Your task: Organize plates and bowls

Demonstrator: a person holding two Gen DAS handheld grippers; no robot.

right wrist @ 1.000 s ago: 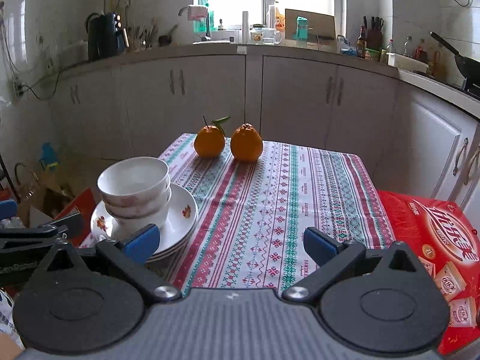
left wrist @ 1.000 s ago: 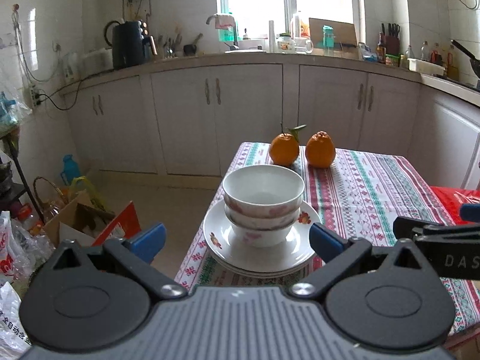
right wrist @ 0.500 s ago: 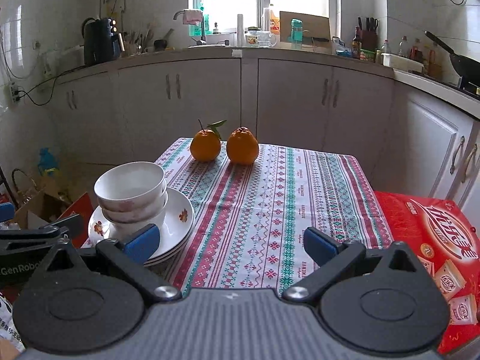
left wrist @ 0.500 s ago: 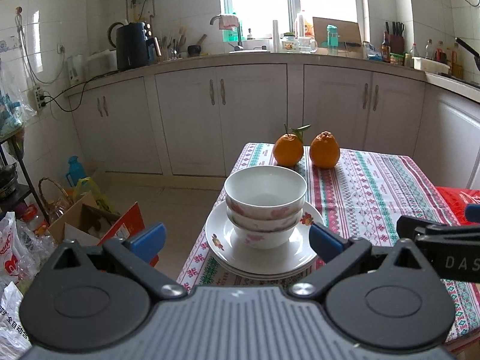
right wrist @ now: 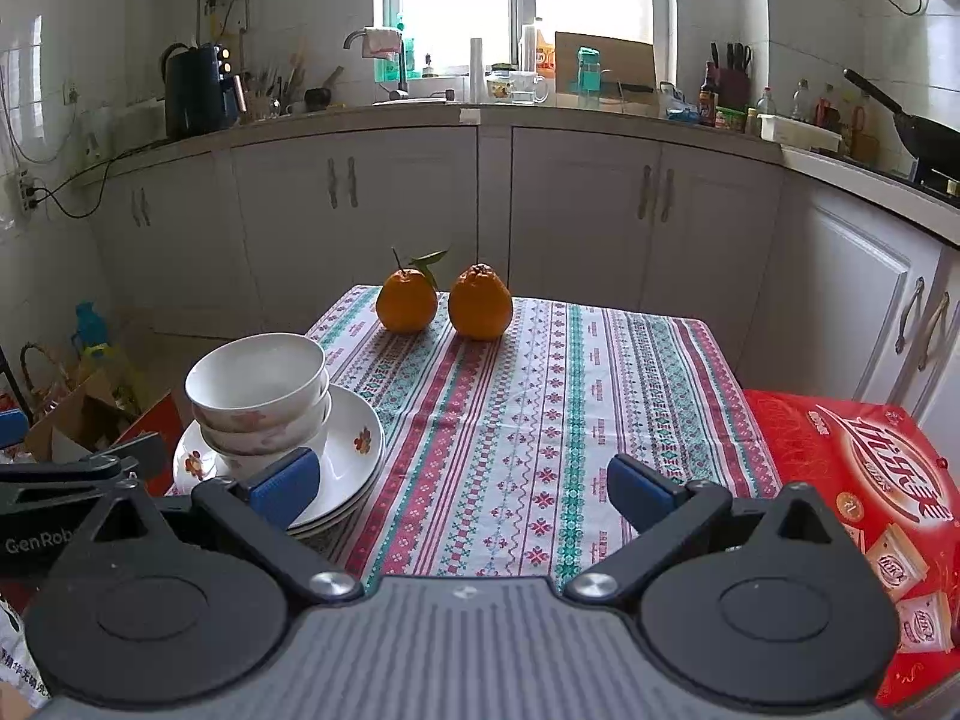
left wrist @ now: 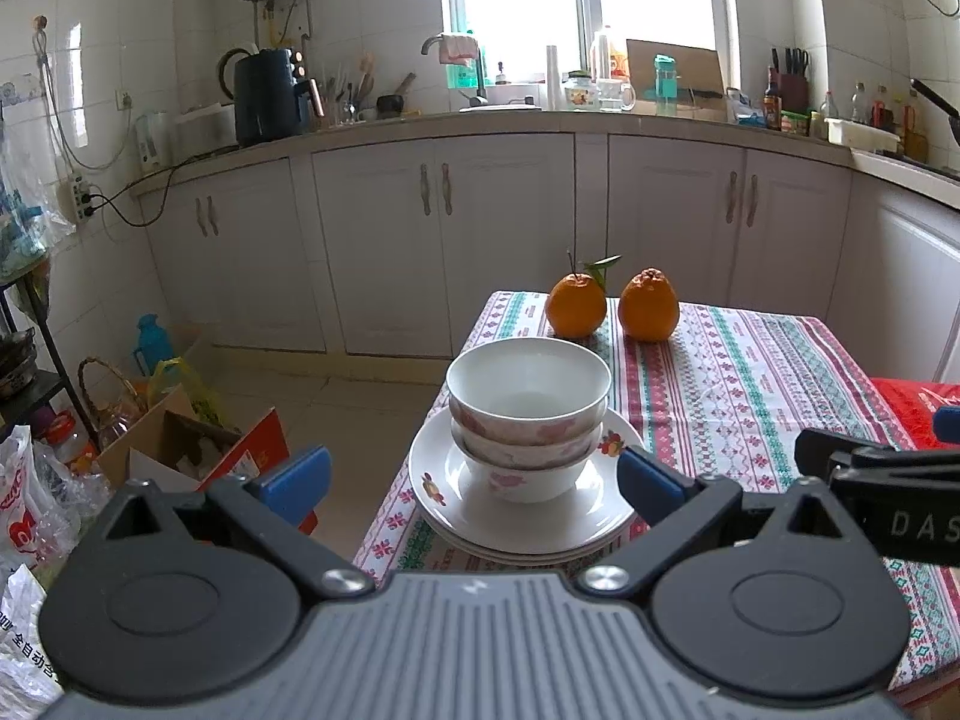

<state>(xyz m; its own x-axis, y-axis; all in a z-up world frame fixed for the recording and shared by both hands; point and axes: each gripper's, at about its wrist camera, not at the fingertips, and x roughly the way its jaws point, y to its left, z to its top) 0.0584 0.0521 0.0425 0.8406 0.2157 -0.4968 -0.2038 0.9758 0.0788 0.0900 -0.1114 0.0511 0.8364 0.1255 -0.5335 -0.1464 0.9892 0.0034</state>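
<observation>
now bowls point(left wrist: 528, 414) sit stacked on plates point(left wrist: 522, 516); both grippers empty, spread

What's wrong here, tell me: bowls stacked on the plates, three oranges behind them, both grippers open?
Only the count: two oranges, not three, as the right wrist view shows. The bowls do sit stacked on the plates, and both grippers are open.

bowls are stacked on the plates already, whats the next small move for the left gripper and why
Probably back the left gripper straight away. It is open and empty, its pads flanking the stacked bowls without touching, and the bowls sit nested and upright on the stack of plates. The right gripper is open over bare tablecloth, so nothing seems left to grip.
</observation>
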